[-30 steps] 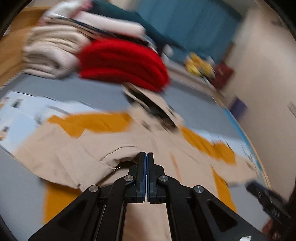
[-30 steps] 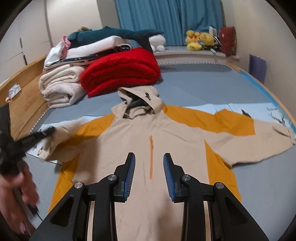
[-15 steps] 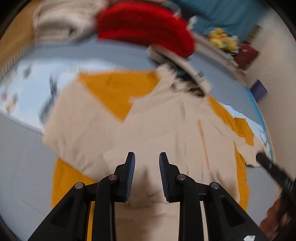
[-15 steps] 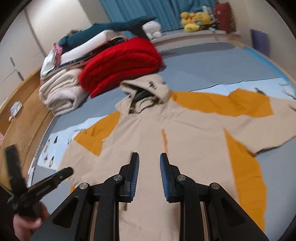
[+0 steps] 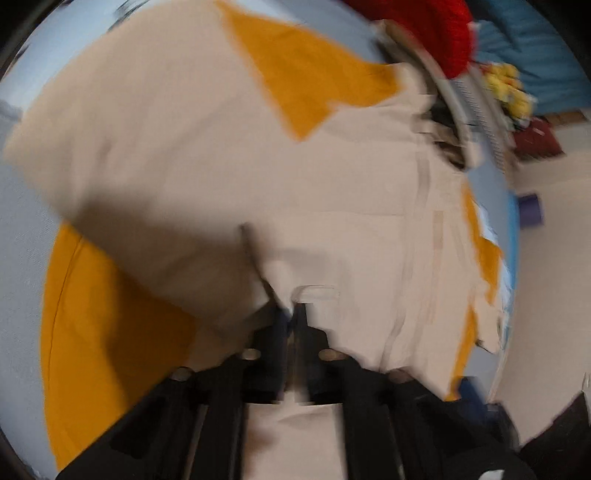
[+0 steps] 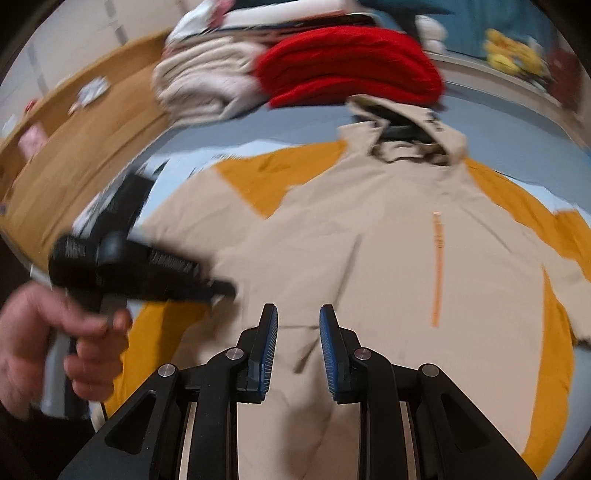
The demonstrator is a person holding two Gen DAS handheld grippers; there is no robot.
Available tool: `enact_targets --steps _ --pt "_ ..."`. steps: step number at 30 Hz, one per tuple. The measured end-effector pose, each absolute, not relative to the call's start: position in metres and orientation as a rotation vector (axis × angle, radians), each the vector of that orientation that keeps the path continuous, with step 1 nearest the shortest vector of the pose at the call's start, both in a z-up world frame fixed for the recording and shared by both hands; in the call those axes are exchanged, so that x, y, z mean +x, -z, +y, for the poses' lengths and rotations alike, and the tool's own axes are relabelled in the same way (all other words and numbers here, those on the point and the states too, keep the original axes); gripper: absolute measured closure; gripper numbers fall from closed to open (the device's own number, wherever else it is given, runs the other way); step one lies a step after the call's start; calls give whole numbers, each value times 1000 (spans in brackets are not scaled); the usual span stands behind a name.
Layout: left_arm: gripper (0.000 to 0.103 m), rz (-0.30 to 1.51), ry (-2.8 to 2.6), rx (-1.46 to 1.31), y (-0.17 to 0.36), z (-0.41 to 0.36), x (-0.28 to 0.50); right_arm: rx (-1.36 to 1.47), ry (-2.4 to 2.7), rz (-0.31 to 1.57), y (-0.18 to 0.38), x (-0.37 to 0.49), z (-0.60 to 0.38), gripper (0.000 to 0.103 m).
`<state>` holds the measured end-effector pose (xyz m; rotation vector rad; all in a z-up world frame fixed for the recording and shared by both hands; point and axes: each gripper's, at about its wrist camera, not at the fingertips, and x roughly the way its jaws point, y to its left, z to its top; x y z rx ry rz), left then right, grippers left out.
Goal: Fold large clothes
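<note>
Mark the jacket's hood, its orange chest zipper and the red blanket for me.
hood [image 6: 413,127]: right wrist view, on its beige top panel.
orange zipper [image 6: 437,269]: right wrist view, about halfway down the strip.
red blanket [image 6: 351,66]: right wrist view, middle of the folded stack.

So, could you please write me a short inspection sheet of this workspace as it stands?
Surface: grey bed cover, pale printed panels under the garment.
Job's things: beige and orange hooded jacket spread front up; its sleeve on the left gripper's side lies folded across the body.
Clutter: red blanket and cream folded stack beyond the hood.
Grippers: left gripper jaws shut, at a sleeve edge, blurred; right gripper jaws opening, nothing between them.
Cables: nothing seen.
Surroundings: wooden bed frame, blue curtain, yellow plush toys.
</note>
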<state>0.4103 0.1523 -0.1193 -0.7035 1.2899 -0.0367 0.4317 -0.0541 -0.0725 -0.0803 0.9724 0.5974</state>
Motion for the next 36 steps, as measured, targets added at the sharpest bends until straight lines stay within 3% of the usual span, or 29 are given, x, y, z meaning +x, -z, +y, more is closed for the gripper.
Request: enact_targets --steps 4,8,17,19,21,24,31,36 --pt "103 1148 260 -654 75 123 425 -157 -662 971 81 421 -35 69" --pt "103 1083 416 -706 58 112 428 -179 -688 949 82 415 -29 55" --pt "103 1091 490 -724 58 100 432 -198 -627 929 85 424 -29 54" --pt "103 1089 488 -724 57 98 436 -201 -605 922 85 426 -29 59" --pt "103 1081 478 -718 55 100 436 -201 -596 914 84 428 -30 78" --pt "103 1064 464 -698 50 103 436 -174 -556 889 79 433 -37 86" --pt "103 944 257 -680 34 148 436 -8 -391 844 58 468 -90 90" --pt "103 917 -69 -465 24 180 430 135 -185 770 41 502 -168 91"
